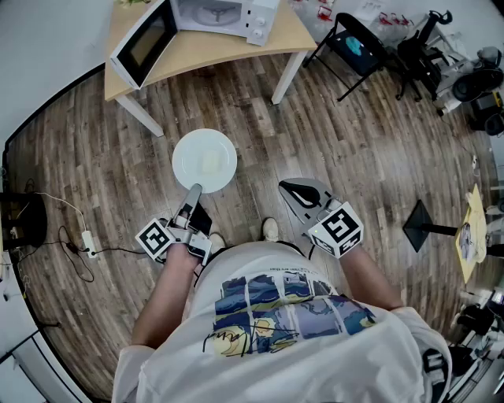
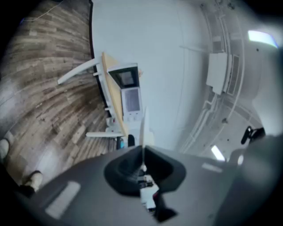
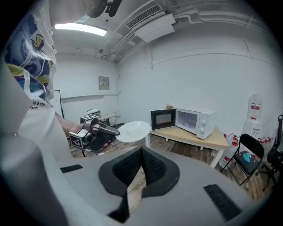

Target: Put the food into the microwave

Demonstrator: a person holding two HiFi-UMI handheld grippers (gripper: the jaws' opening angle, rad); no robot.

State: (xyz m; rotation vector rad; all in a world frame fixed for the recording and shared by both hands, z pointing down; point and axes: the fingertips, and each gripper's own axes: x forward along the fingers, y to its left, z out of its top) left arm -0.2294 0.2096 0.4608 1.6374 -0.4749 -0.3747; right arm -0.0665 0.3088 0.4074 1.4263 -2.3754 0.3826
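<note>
A white plate [image 1: 204, 160] with a pale piece of food [image 1: 210, 163] on it hangs level above the wooden floor. My left gripper [image 1: 193, 191] is shut on the plate's near rim. In the left gripper view the plate [image 2: 143, 130] shows edge-on as a thin white line between the jaws. The white microwave [image 1: 228, 14] stands on a wooden table [image 1: 197, 49] ahead, its door [image 1: 142, 43] swung wide open. My right gripper [image 1: 302, 195] is shut with nothing in it, to the right of the plate. The right gripper view shows the plate [image 3: 132, 131], the left gripper [image 3: 101, 130] and the microwave [image 3: 183, 121].
A black folding chair [image 1: 358, 46] stands right of the table. Cables and a power strip [image 1: 87, 240] lie on the floor at the left. A black stand base [image 1: 425, 224] sits at the right, with cluttered equipment beyond it.
</note>
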